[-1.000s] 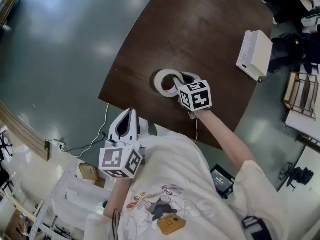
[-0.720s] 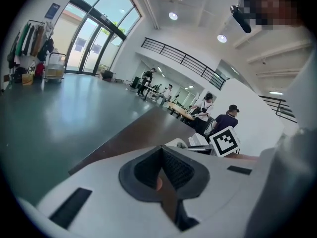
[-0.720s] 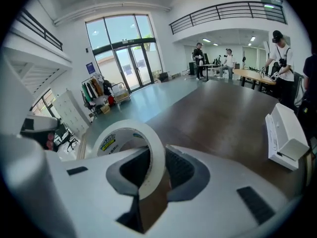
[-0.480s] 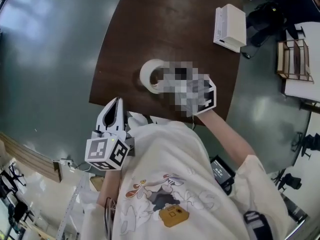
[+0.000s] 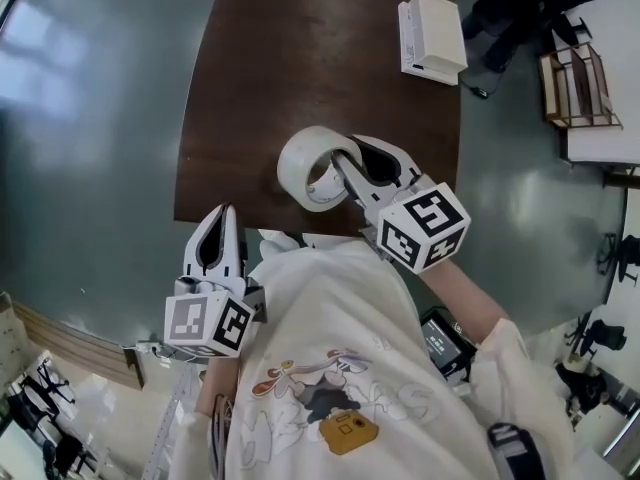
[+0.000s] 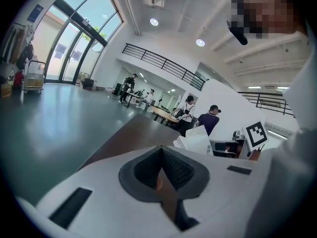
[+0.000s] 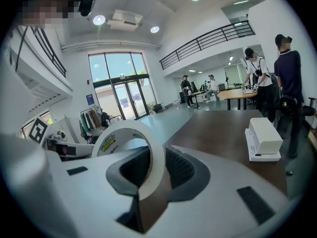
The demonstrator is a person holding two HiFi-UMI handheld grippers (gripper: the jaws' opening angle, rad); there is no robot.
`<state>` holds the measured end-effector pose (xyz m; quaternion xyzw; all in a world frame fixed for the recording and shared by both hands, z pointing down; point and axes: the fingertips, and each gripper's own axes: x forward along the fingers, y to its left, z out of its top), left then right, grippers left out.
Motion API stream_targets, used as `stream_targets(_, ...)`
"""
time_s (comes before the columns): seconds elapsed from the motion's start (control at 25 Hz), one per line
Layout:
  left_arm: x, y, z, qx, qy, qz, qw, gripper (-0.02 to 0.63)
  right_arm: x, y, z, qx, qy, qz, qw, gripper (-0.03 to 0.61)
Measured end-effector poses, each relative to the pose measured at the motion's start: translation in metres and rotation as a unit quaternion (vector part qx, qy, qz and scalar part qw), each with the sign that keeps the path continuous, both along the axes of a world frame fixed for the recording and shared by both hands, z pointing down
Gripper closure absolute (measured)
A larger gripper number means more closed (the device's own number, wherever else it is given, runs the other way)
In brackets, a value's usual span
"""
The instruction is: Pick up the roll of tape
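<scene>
A white roll of tape [image 5: 303, 164] hangs in the air above the dark brown table [image 5: 300, 58], standing on edge. My right gripper [image 5: 352, 154] is shut on its wall, one finger through the hole and the other outside. In the right gripper view the roll of tape [image 7: 157, 162] is pinched between the dark pads [image 7: 185, 170] of the right gripper [image 7: 148, 180], its yellow label facing left. My left gripper [image 5: 218, 213] hovers off the table's near edge, over the floor, shut with nothing in it. In its own view the left gripper [image 6: 161, 168] shows its pads meeting.
A white box [image 5: 430, 36] lies at the table's far right edge and shows as a white box [image 7: 262, 138] in the right gripper view. A wooden rack [image 5: 575, 88] stands on the floor to the right. Several people stand at tables far off in the hall.
The right gripper has risen with the roll of tape, which has left the tabletop and now looks larger. The left gripper has come up a little as well.
</scene>
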<state>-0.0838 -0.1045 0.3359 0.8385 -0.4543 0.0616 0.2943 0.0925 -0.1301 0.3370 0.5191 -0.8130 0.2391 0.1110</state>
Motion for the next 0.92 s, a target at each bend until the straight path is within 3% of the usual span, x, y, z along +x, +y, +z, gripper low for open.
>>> stream_targets(0.52, 0.009, 0.017, -0.019, 0.014, -0.006, 0.014, 0.9998, 0.607, 0.032, 0.05, -0.048, 0.051, -0.014, 0.042, 0.998, 0.483)
stream_targets(0.92, 0.007, 0.023, -0.017, 0.005, -0.008, 0.005, 0.9999, 0.607, 0.038, 0.065, -0.057, 0.055, -0.016, 0.045, 0.997, 0.482)
